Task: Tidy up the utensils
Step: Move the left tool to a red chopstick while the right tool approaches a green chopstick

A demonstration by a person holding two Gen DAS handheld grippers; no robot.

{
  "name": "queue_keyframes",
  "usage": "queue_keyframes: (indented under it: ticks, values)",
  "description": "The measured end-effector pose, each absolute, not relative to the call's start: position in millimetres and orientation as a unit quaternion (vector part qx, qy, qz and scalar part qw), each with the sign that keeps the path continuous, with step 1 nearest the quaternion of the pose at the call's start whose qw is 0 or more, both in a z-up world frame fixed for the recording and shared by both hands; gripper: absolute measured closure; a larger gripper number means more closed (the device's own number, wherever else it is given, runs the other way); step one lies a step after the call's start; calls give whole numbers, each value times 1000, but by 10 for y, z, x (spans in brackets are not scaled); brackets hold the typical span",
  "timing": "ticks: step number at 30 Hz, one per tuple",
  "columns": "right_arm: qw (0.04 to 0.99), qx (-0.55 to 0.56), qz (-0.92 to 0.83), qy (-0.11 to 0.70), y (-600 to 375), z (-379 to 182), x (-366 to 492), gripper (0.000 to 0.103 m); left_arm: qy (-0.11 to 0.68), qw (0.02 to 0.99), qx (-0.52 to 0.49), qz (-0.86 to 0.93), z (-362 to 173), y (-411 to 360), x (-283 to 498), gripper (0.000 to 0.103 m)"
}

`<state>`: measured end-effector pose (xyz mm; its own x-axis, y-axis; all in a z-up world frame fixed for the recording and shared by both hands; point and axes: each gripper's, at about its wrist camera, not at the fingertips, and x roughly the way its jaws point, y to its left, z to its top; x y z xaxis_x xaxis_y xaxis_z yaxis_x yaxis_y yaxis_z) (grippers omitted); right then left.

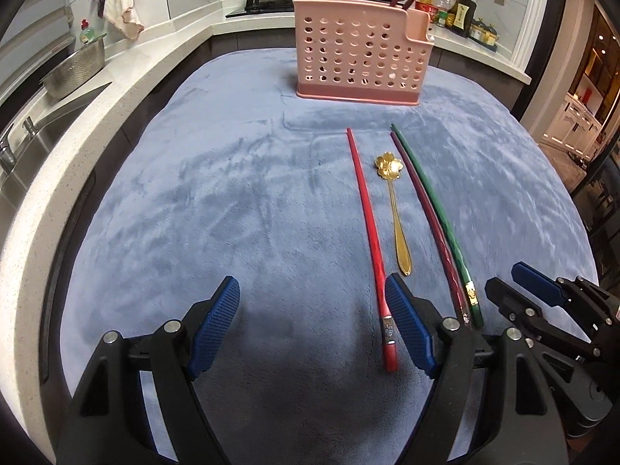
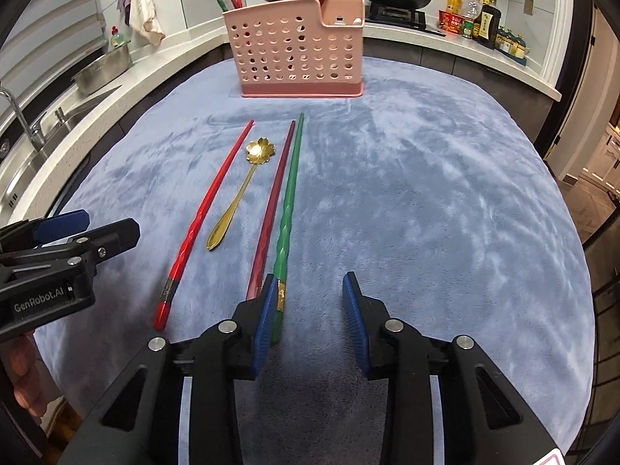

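We see our left gripper (image 1: 312,302) spread wide over plush blue cloth (image 1: 232,193). Our right gripper (image 2: 310,290) stands apart, pinching nothing, beside the twisted green chopstick (image 2: 288,209) and flower-bowled gold spoon (image 2: 240,197).

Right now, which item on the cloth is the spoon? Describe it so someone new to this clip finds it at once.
Start at the pink perforated utensil holder at the far end of the blue cloth. In front of it lie four long utensils side by side. The spoon is second from the left, between the red chopstick and the maroon chopstick: the only gold one, shorter, with a flower-shaped bowl.
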<state>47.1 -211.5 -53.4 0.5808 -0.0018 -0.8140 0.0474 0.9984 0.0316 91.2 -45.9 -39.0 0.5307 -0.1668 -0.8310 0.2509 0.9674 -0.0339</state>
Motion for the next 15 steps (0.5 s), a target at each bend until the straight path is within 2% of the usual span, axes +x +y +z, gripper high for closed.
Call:
queue_keyframes:
  ticks: [5, 10, 15]
  values:
    - [886, 24, -9, 462, -2087, -584, 496, 72, 473, 871, 49, -121, -423, -480, 911, 30]
    - [883, 24, -5, 469, -2059, -647, 533, 78, 476, 870, 53, -121, -449, -497, 905, 30]
    - [883, 28, -3, 469, -2064, -668, 549, 79, 480, 868, 53, -120, -479, -496, 905, 30]
